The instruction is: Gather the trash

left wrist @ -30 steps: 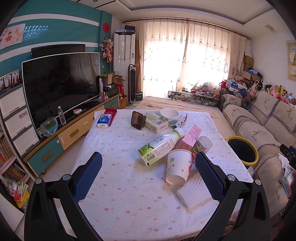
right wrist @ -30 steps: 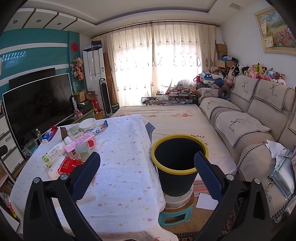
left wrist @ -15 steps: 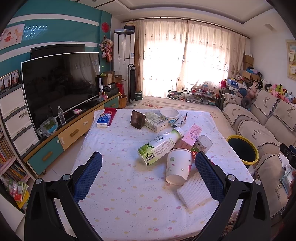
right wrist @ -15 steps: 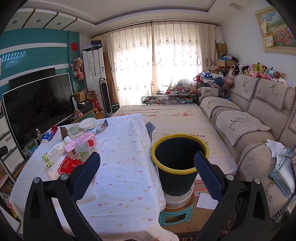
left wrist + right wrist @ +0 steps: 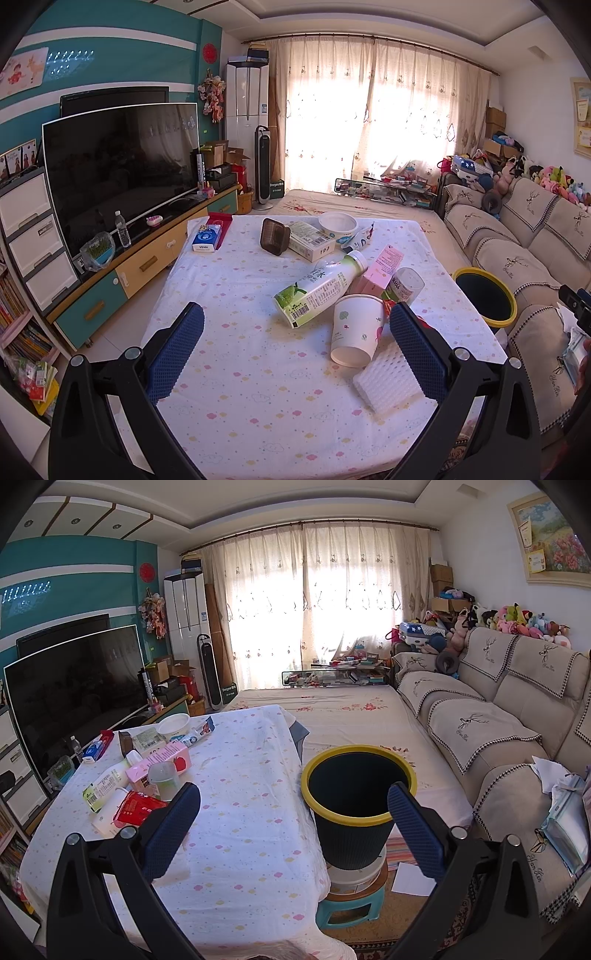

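Along the far left edge of the table (image 5: 236,369), which is covered in a dotted cloth, a blue tissue pack (image 5: 206,238) lies against a red box (image 5: 220,224). Toward the middle of the far edge a brown plastic tub (image 5: 274,242) sits tipped on its side, touching a flat white carton (image 5: 311,242), with a white bowl (image 5: 337,223) just behind and a squeezed tube (image 5: 360,236) beside the bowl.

The left gripper (image 5: 295,347) hovers over the near half of the tabletop with both blue pads spread wide and nothing between them. Just ahead of it, right of centre, is the main heap of rubbish: a green-labelled bottle (image 5: 319,291) lying on its side, a pink carton (image 5: 382,267) leaning over it, a clear plastic cup (image 5: 404,284) on its side, and a paper cup (image 5: 354,334) tipped with its mouth toward the near edge. A white foam block (image 5: 386,384) rests against the paper cup near the near right corner, partly behind the gripper's right pad. A red wrapper (image 5: 135,806) lies in the same heap, seen from the right wrist view.

Off the table's right edge stands the yellow-rimmed bin (image 5: 358,805), dark inside, raised on a white tub set on a teal stool (image 5: 349,910). The right gripper (image 5: 293,812) is held released above the gap between tabletop and bin, its left pad over the cloth and its right pad over the bin's rim, grasping nothing. Further right runs a beige sofa (image 5: 480,731)
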A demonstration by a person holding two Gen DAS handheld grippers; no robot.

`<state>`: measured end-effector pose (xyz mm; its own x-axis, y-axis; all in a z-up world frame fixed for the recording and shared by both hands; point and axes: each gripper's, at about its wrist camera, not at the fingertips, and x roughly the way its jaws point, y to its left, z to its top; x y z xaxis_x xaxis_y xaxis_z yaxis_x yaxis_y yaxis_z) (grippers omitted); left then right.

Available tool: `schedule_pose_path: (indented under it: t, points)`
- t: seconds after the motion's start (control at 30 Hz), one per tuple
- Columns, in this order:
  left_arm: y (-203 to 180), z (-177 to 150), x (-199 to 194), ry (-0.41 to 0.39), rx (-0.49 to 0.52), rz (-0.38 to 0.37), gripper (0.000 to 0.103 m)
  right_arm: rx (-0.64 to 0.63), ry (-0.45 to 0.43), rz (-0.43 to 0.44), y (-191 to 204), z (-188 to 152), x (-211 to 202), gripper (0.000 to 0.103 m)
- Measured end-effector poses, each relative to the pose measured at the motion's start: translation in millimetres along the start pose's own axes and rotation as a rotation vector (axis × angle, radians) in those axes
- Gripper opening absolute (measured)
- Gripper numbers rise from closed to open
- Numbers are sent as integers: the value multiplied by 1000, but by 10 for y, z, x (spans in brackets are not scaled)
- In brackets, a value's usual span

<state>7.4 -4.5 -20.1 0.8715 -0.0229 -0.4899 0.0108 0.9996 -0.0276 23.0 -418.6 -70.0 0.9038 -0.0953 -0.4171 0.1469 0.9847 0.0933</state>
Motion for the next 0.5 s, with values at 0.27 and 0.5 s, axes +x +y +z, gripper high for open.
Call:
schedule_pose_path:
  t: [0.27,0.5]
  points:
    - [-6,-15,26,6,1,2,99,0,8,2,-31,-40,45,97]
    - [16,-14,71,25,-4,6,99,-15,26,10,27,-59,151,97]
